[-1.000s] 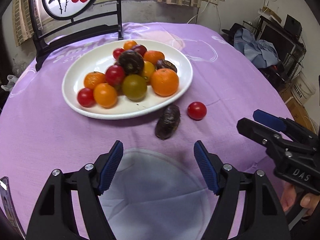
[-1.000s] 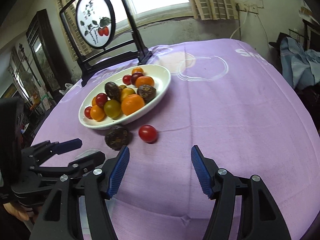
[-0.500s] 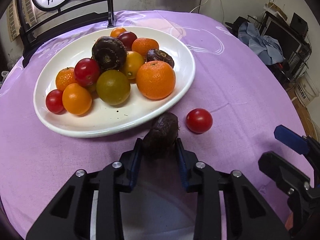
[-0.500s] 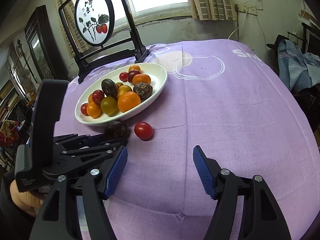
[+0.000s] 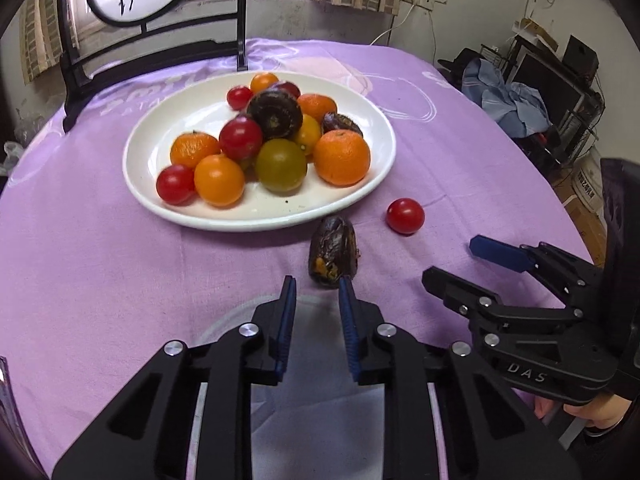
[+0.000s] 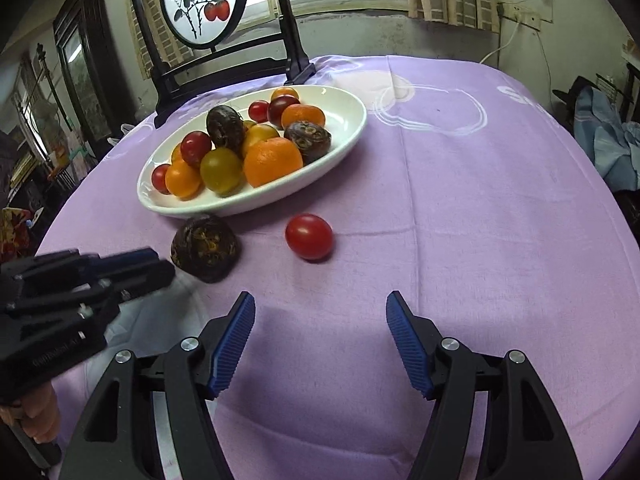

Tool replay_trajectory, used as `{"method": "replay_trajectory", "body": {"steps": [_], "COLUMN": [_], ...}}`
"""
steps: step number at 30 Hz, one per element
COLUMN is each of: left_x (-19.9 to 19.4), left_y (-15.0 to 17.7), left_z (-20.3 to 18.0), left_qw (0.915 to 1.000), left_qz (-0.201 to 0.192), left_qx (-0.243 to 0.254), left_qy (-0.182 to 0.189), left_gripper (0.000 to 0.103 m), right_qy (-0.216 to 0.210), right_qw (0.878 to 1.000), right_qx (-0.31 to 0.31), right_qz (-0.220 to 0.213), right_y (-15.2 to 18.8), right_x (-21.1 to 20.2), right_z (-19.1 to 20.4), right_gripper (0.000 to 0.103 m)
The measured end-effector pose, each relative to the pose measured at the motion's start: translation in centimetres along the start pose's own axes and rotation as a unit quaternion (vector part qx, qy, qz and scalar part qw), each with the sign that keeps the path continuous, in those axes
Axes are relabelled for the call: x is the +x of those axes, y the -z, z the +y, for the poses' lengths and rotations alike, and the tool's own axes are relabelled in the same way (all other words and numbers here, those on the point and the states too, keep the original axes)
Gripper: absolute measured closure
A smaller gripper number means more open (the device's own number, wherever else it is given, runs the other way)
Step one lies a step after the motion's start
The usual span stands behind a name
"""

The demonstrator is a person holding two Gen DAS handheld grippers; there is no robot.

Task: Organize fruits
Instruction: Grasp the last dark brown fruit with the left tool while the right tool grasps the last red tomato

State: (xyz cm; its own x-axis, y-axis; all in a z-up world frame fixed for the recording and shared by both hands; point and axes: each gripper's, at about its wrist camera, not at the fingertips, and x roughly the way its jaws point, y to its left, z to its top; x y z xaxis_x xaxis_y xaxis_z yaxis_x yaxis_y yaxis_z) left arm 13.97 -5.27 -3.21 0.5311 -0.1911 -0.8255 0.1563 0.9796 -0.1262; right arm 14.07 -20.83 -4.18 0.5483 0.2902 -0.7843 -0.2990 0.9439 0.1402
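Note:
A white oval plate point(image 5: 348, 200) point(image 6: 344, 136) holds several oranges, tomatoes and dark wrinkled fruits. A dark wrinkled fruit point(image 5: 333, 251) point(image 6: 205, 248) lies on the purple cloth just in front of the plate. A red tomato point(image 5: 405, 216) point(image 6: 309, 237) lies to its right. My left gripper point(image 5: 317, 285) point(image 6: 156, 264) is nearly closed and empty, its tips just short of the dark fruit. My right gripper point(image 6: 320, 312) point(image 5: 460, 264) is open and empty, in front of the tomato.
A black frame with a round fruit painting point(image 6: 200, 0) stands behind the plate. A pale round patch point(image 5: 312, 380) marks the cloth under my left gripper. Clothes and shelves point(image 5: 516, 100) stand beyond the table's right edge.
My left gripper closed around the dark fruit half a second ago; now it has pulled back, narrowed, and the fruit lies free on the cloth. The right gripper stays open.

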Motion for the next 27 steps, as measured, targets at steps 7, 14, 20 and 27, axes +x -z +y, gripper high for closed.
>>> {"method": "replay_trajectory", "body": {"steps": [7,14,20,27], "left_x": [2.5,3.6,3.7,2.8], "left_y": [-0.2,-1.8,-2.2,-1.6], "left_z": [-0.6,-1.3,-0.8,-1.2], "left_qw": [0.9998,0.9992,0.9991,0.9997], "left_qz": [0.016,0.030,0.022,0.018], "left_qx": [0.005,-0.021,-0.035,-0.014], "left_qy": [0.009,0.016,0.010,-0.006], "left_gripper": [0.075,0.068,0.071,0.078], "right_qy": [0.001,-0.003,-0.003,0.007], "right_qw": [1.000,0.999,0.999,0.999], "right_qx": [0.024,0.040,0.046,0.033], "right_qz": [-0.001,0.000,-0.002,-0.001], "right_y": [-0.1,0.2,0.2,0.1], "right_x": [0.1,0.1,-0.1,0.0], "right_z": [-1.1,-2.0,-2.3,-1.7], "right_gripper": [0.034,0.034,0.034,0.034]}}
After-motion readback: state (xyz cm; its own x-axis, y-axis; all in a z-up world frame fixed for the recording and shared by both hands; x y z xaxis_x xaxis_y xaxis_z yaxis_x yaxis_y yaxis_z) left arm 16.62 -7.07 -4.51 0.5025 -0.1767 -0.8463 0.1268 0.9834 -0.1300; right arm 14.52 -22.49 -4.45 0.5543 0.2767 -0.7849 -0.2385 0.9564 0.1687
